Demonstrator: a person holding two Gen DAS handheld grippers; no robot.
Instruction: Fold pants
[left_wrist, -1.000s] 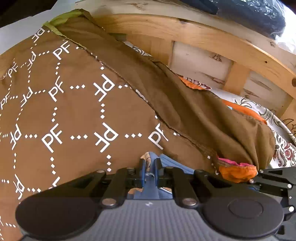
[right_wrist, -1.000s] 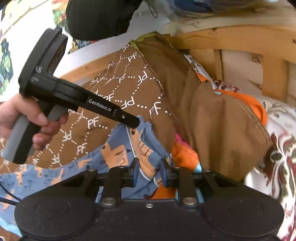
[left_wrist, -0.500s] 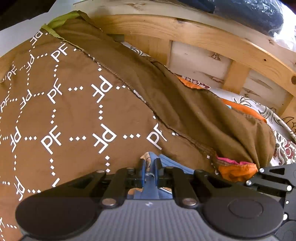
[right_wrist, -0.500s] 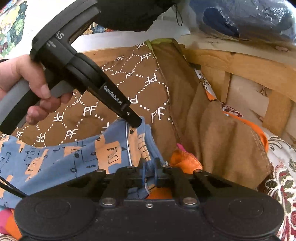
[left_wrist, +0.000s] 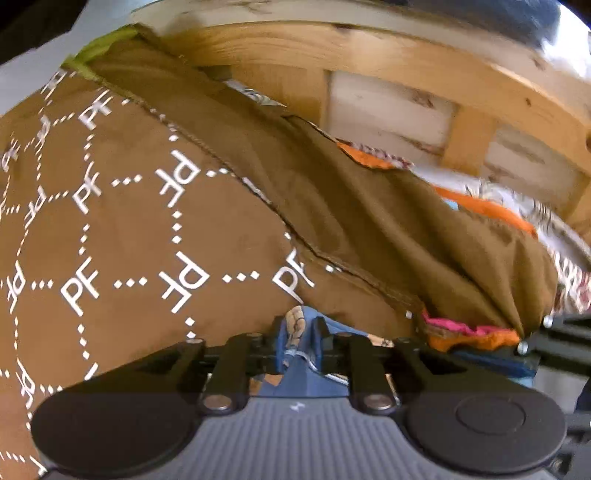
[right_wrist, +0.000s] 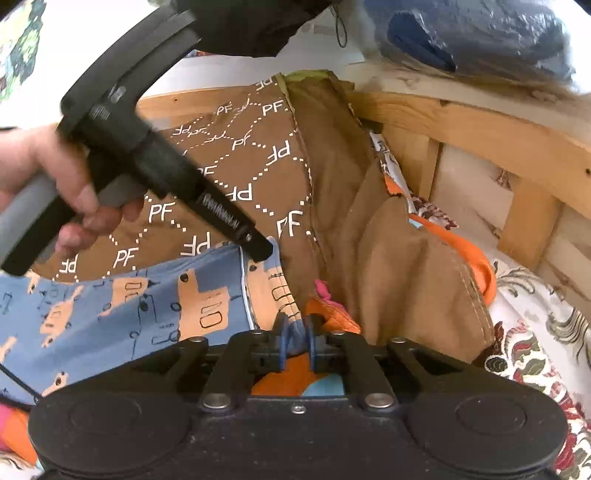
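Note:
The pants (right_wrist: 110, 314) are blue with orange block prints and lie stretched to the left in the right wrist view. My right gripper (right_wrist: 296, 341) is shut on their edge near the waistband. My left gripper (left_wrist: 298, 334) is shut on a fold of the same blue pants (left_wrist: 295, 325); in the right wrist view its tip (right_wrist: 260, 251) pinches the pants' upper edge, a little above and left of my right gripper.
A brown cloth with white "PF" print (left_wrist: 129, 240) covers the bed under the pants. A plain brown fabric fold (right_wrist: 399, 266), orange and pink cloth (left_wrist: 472, 338), a floral sheet (right_wrist: 535, 350) and a wooden slatted bed frame (left_wrist: 406, 74) lie to the right and behind.
My right gripper closed on the pants' edge and drew back a little. My left gripper stayed shut on the pants and lifted slightly, so the pants hang more stretched.

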